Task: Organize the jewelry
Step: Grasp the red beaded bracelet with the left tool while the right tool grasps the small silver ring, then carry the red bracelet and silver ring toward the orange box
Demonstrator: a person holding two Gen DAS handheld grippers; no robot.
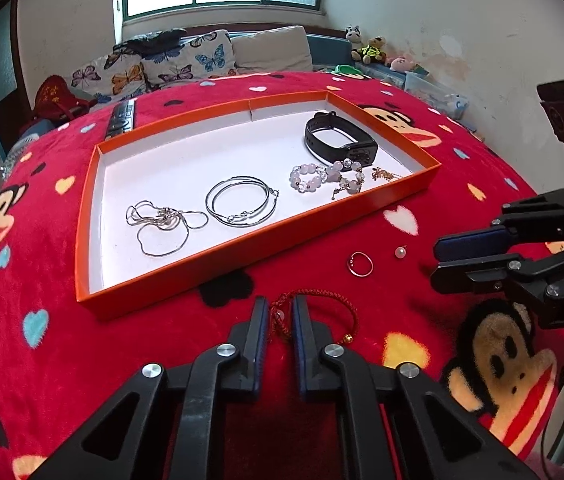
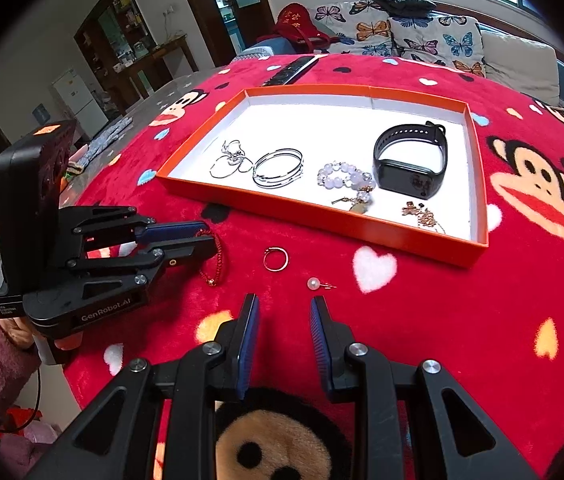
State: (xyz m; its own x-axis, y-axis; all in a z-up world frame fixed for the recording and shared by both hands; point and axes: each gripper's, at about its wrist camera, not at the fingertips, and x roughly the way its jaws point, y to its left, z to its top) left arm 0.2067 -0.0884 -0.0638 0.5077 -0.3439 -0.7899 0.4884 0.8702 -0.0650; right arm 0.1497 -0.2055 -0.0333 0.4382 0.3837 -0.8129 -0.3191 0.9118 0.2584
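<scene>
An orange tray (image 1: pixel 241 250) (image 2: pixel 322 216) holds a silver chain (image 1: pixel 161 226), silver hoops (image 1: pixel 241 202), a bead bracelet (image 1: pixel 322 178), a black watch band (image 1: pixel 340 140) and a gold chain (image 2: pixel 422 214). A red cord bracelet (image 1: pixel 322 304) (image 2: pixel 213 260) lies on the blanket in front of the tray. My left gripper (image 1: pixel 280 316) (image 2: pixel 207 236) has its fingers narrowly apart around one end of the cord. A gold ring (image 1: pixel 360 264) (image 2: pixel 275 259) and a pearl earring (image 1: pixel 400 252) (image 2: pixel 316 283) lie nearby. My right gripper (image 2: pixel 284 308) (image 1: pixel 438 264) is open and empty, just short of the pearl earring.
A red blanket (image 1: pixel 362 360) with monkey faces and hearts covers the round table. A black remote (image 1: pixel 121 118) (image 2: pixel 290 70) lies behind the tray. A sofa with butterfly cushions (image 1: pixel 185 60) stands beyond the table.
</scene>
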